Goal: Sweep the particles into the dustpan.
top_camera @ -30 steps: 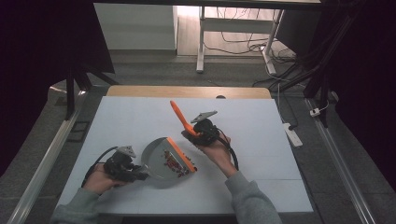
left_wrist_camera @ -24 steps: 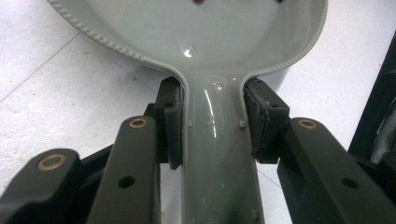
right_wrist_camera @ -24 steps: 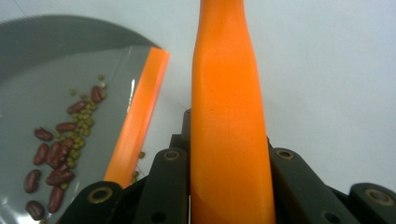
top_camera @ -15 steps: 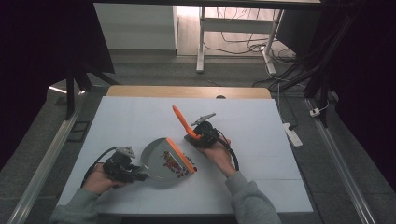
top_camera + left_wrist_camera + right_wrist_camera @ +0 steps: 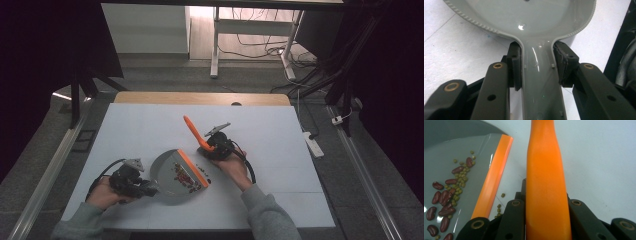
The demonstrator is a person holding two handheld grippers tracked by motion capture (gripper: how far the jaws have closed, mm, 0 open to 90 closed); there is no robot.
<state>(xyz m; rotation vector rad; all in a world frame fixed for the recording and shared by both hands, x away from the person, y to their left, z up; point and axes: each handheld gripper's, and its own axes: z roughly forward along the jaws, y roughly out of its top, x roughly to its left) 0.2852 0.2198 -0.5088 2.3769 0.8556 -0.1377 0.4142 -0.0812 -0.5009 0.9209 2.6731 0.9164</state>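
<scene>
Sweeping looks nearly done: left tool [image 5: 150, 187] clamps the grey plastic dustpan's [image 5: 167, 172] handle, right tool [image 5: 212, 148] clamps the orange brush handle [image 5: 546, 182], and stray green beans [image 5: 500, 207] by the orange lip need another pass.

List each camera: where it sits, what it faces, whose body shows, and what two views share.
High view: above the person's side, facing forward and down on the table; forearms, both hands.
Left gripper view: on the left gripper, facing the dustpan handle.
Right gripper view: on the right gripper, facing along the brush handle.
Shared: high and right views show beans.
</scene>
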